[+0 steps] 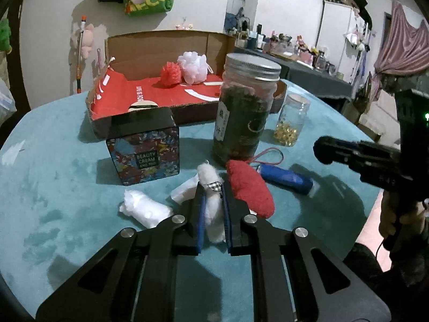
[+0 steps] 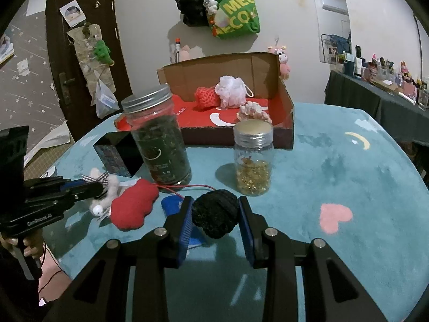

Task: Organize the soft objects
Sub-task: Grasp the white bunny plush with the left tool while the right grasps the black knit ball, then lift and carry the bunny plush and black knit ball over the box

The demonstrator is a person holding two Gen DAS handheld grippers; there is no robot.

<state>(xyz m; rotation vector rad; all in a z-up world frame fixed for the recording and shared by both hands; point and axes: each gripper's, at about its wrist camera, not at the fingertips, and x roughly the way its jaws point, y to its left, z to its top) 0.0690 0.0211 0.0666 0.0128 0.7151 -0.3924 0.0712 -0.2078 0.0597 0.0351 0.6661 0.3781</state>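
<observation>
My left gripper (image 1: 212, 201) is shut on a white fluffy plush toy (image 1: 211, 209) with a checked bow, down at the teal table. The left gripper also shows in the right wrist view (image 2: 99, 187). My right gripper (image 2: 215, 214) is shut on a black knitted ball (image 2: 215, 213) just above the table. A red plush cushion (image 1: 250, 189) lies beside the white toy; it also shows in the right wrist view (image 2: 134, 206). The cardboard box (image 2: 284, 112) with a red lining holds a red mesh puff (image 2: 205, 98), a white mesh puff (image 2: 232, 91) and a pink scrunchie (image 2: 254, 111).
A tall tea jar (image 1: 245, 110), a small jar of gold capsules (image 2: 253, 158) and a patterned tin (image 1: 144, 153) stand between the grippers and the box. A blue tube (image 1: 287, 178) and white wadding (image 1: 144, 210) lie on the teal table (image 2: 348, 177).
</observation>
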